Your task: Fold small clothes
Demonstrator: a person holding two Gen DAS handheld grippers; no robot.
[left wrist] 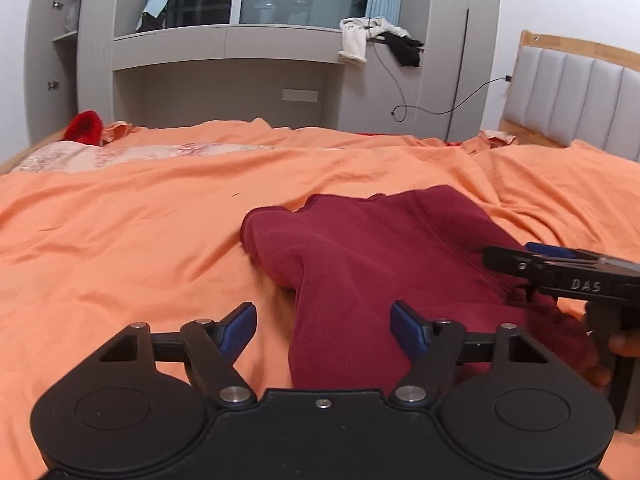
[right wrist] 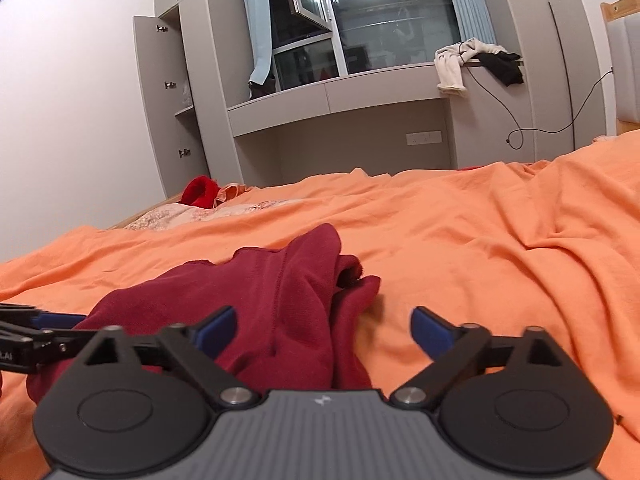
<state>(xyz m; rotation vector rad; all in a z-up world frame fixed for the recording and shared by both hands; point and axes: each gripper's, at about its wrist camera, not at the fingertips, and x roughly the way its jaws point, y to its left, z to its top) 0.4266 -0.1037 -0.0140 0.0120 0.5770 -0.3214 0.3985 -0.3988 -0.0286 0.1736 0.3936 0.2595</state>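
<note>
Both grippers, left [left wrist: 323,328] and right [right wrist: 323,330], fingers released, flank the garment [left wrist: 384,264], which runs lengthwise away across the bed [left wrist: 120,248].

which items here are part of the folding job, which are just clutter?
In the job:
- maroon garment
- left gripper, open
- right gripper, open

Lying about:
- red item at bed's far edge
- cream and black clothes on ledge
- cable

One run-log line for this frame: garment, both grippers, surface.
garment: dark red knit garment lying bunched, part-folded | left gripper: jaws open, nothing held | right gripper: jaws open, nothing held | surface: orange bed cover
</note>
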